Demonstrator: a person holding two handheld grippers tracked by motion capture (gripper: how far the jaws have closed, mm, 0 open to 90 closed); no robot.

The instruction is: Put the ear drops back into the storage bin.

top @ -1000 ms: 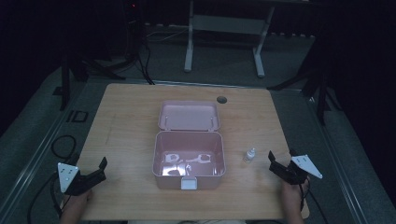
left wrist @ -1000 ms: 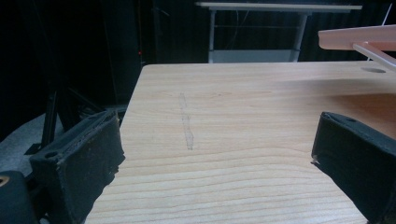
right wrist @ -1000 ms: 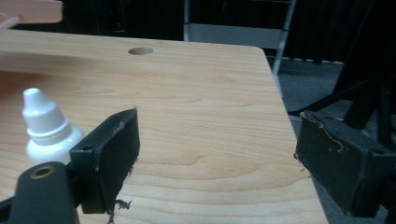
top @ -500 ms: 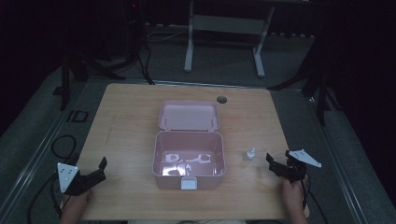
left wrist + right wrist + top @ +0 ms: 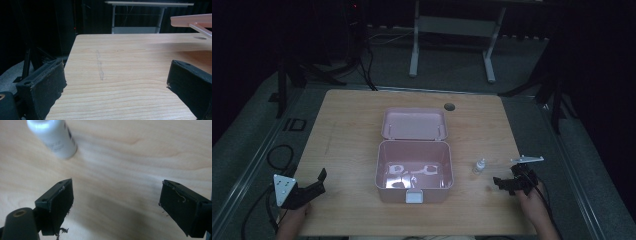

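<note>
An open pink box (image 5: 447,167) sits mid-table with its lid (image 5: 414,123) folded back; pale shapes lie on its floor, too dim to identify. A small white bottle (image 5: 479,166) stands upright just right of the box. My right gripper (image 5: 498,184) is a little right of and nearer than the bottle, tilted down at the table, open and holding nothing. In the right gripper view the bottle (image 5: 53,137) is ahead and left of the open gripper (image 5: 116,195). My left gripper (image 5: 321,182) rests open at the front left; its view shows the empty gripper (image 5: 115,80) over bare wood.
The wooden table (image 5: 352,125) has a round cable hole (image 5: 449,106) near its far edge. The pink box lid's edge (image 5: 192,20) shows at the upper right of the left gripper view. A white desk frame (image 5: 452,30) stands on the floor beyond the table.
My right gripper has moved left toward the bottle and tipped downward. The left gripper, box and bottle have stayed put.
</note>
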